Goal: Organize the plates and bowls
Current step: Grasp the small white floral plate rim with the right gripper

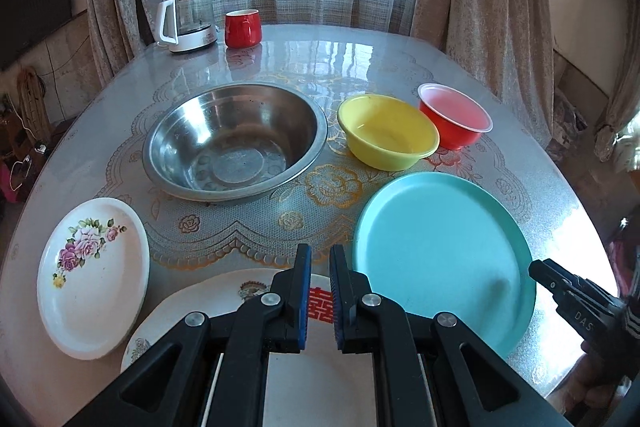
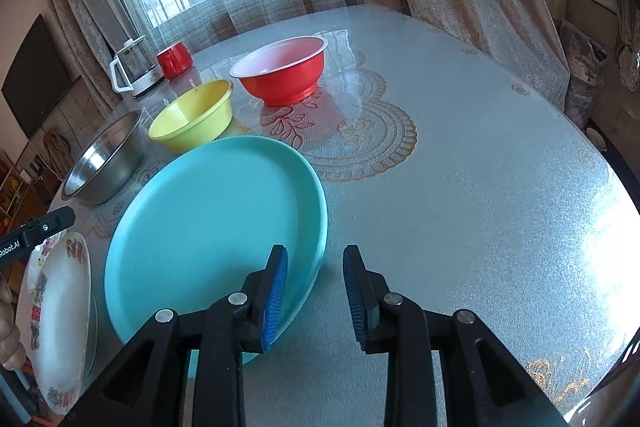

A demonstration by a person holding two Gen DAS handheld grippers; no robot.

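My left gripper (image 1: 320, 259) hovers over a white plate with a red emblem (image 1: 224, 299); its jaws stand a narrow gap apart with nothing between them. A white floral plate (image 1: 94, 277) lies to its left, a teal plate (image 1: 440, 259) to its right. Beyond are a steel bowl (image 1: 236, 143), a yellow bowl (image 1: 386, 131) and a red bowl (image 1: 454, 117). My right gripper (image 2: 316, 267) is open and empty; its left finger is over the near right rim of the teal plate (image 2: 216, 219). The yellow bowl (image 2: 192, 119) and red bowl (image 2: 282, 69) sit behind.
A glass kettle (image 1: 186, 19) and a red mug (image 1: 242, 29) stand at the table's far left. The patterned tablecloth (image 2: 460, 167) stretches to the right of the teal plate. The steel bowl (image 2: 104, 163) and emblem plate (image 2: 56, 315) show at left in the right wrist view.
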